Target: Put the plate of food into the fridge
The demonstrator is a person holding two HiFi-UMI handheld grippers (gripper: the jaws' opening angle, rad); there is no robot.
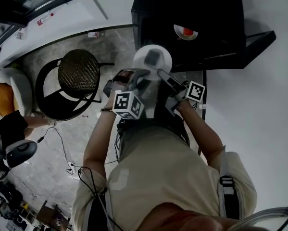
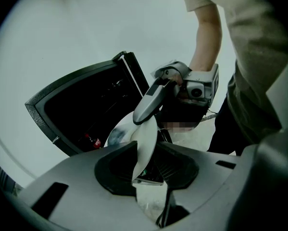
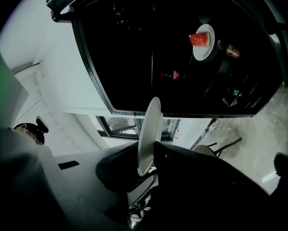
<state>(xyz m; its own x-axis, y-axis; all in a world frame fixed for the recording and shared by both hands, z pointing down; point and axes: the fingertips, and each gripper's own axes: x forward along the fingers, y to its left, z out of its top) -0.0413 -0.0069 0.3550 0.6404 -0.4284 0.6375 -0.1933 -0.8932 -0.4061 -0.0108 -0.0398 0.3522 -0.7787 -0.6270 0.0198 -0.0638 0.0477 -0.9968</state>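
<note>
I hold a white plate (image 1: 152, 59) with a dark piece of food on it in both grippers, just in front of the open black fridge (image 1: 187, 13). My left gripper (image 1: 143, 74) is shut on the plate's near left rim and my right gripper (image 1: 163, 76) on its near right rim. The left gripper view has the plate (image 2: 146, 143) edge-on between the jaws, with the right gripper (image 2: 156, 97) clamped across from it. The right gripper view also shows the plate (image 3: 150, 129) edge-on between its jaws. Inside the fridge stands another plate with a red watermelon slice (image 3: 203, 41).
A cola bottle (image 3: 175, 75) and another bottle (image 3: 231, 51) sit on the fridge shelves. The fridge door (image 1: 259, 40) stands open at the right, beside a white wall. A round wicker chair (image 1: 79, 73) stands on the floor at the left, with cables near it.
</note>
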